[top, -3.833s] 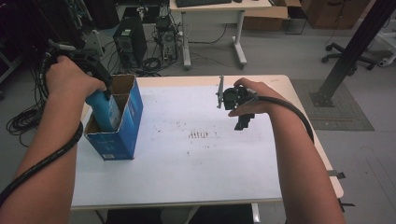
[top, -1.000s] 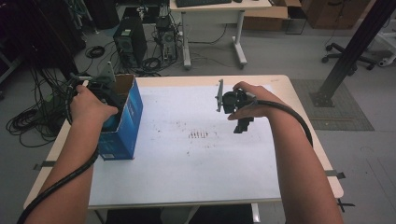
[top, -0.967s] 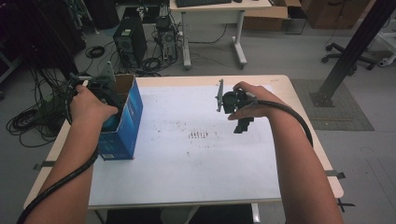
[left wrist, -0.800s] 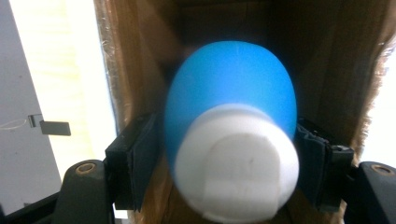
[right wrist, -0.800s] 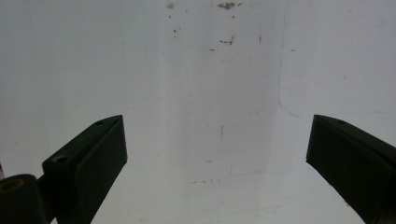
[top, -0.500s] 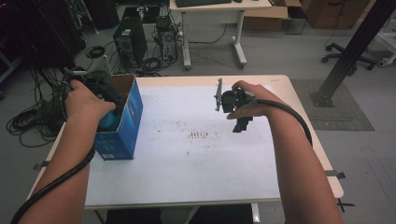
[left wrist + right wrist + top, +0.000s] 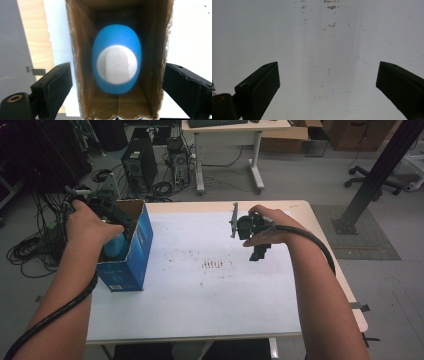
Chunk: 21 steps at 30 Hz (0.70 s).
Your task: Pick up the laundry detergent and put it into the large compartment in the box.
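Observation:
An open-topped blue cardboard box [image 7: 131, 251] stands at the table's left edge. Inside it stands a blue bottle [image 7: 116, 47] with a white cap [image 7: 116, 65], seen from straight above; its blue top [image 7: 114, 246] peeks out under my hand. My left gripper [image 7: 116, 68] hovers just over the box mouth, its jaws spread wider than the box and touching nothing; they have just been opening. My right gripper [image 7: 260, 251] hangs open over the bare white table top [image 7: 324, 37], right of the middle, nothing between its fingers.
Small brown stains [image 7: 214, 265] mark the middle of the white table [image 7: 210, 295]. Behind the table, computer towers [image 7: 137, 165] and loose cables [image 7: 30, 250] lie on the floor. A black post [image 7: 372, 175] stands at the right.
My left hand has lifted a little above the box, and the bottle stays standing inside. The right hand has not moved.

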### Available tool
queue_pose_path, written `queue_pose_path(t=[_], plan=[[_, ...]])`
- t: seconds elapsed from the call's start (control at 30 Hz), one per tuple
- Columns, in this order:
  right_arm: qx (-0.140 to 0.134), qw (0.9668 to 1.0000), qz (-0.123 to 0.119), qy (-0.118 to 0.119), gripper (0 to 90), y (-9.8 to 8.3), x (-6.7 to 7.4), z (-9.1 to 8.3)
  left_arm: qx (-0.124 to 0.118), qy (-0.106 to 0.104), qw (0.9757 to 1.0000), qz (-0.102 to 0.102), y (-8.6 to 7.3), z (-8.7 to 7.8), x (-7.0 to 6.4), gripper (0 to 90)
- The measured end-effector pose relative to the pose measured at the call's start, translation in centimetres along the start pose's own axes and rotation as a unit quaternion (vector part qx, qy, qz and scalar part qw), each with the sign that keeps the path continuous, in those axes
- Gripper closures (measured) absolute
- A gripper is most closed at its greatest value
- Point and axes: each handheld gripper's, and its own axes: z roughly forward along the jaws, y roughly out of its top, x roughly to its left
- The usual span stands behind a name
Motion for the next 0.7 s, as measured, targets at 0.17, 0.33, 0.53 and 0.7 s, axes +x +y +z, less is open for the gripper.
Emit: queue_pose_path(t=[0.17, 0.33, 0.53, 0.7], plan=[[0.000, 1.0000, -0.001, 0.000, 5.1, -0.1, 0.0, 0.0, -0.001, -0.004, 0.9999, 0.016, -0.1, -0.9, -0.2, 7.0], [0.000, 1.0000, 0.002, 0.000, 5.0, -0.3, 0.1, 0.0, -0.003, -0.011, 0.9996, 0.027, -0.1, -1.6, -0.3, 4.7], [0.001, 1.0000, 0.005, 0.001, 4.9, -0.4, 0.1, 0.1, -0.001, -0.008, 0.9988, 0.049, 0.0, -2.0, -0.7, 1.7], [0.001, 1.0000, 0.005, 0.001, 5.0, -0.6, 0.1, 0.2, -0.011, -0.017, 0.9967, 0.078, -0.1, -2.6, -1.2, 0.2]])
